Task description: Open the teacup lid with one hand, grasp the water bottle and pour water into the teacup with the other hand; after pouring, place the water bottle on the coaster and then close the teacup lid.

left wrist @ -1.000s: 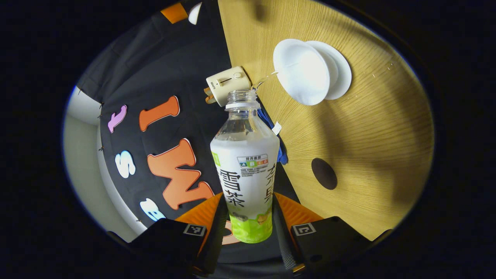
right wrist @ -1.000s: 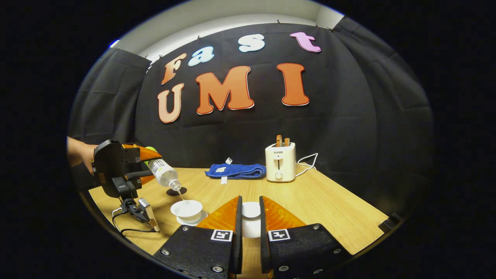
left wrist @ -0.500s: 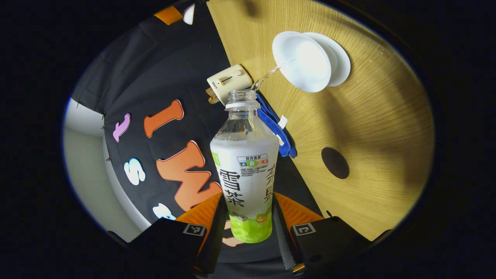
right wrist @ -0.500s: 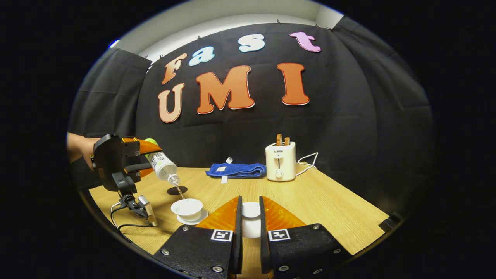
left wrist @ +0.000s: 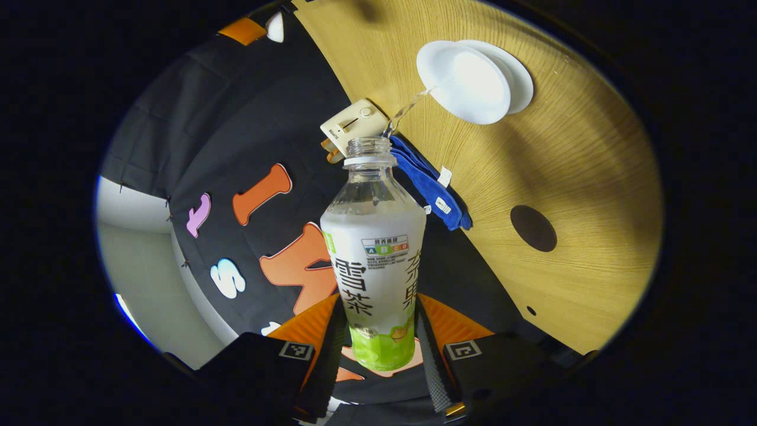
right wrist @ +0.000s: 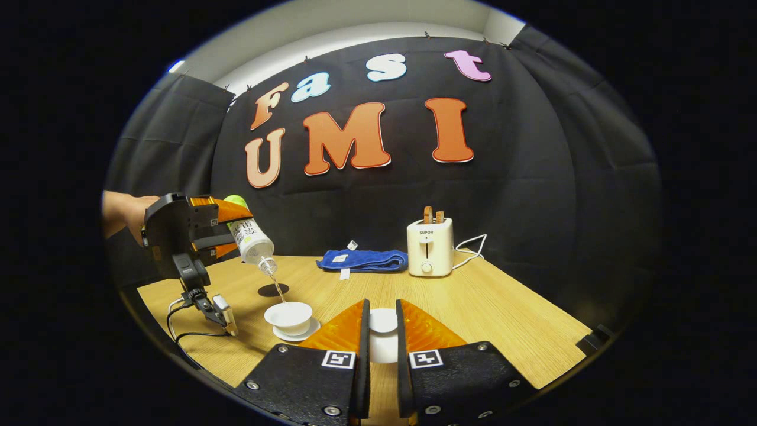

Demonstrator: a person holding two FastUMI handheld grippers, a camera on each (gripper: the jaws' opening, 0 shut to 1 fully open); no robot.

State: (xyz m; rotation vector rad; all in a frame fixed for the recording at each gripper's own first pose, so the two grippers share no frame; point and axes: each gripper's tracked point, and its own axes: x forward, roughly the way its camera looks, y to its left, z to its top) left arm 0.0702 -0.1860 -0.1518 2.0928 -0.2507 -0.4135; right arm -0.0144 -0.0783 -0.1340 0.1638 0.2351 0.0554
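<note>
Two hand-held grippers are at work over one bench (right wrist: 485,307). The left hand-held gripper (left wrist: 378,349) pinches one water bottle (left wrist: 374,260) near its base, tilted neck-down, a thin stream running into the one teacup (left wrist: 464,83) on its saucer (left wrist: 520,89). The right hand-held gripper (right wrist: 378,349) pinches the one teacup lid (right wrist: 383,337) above the bench. One dark coaster (left wrist: 533,228) lies bare beside the cup. The right gripper view adds a hand (right wrist: 121,213) behind the left gripper, one toaster (right wrist: 429,247) and one blue cloth (right wrist: 362,260).
</note>
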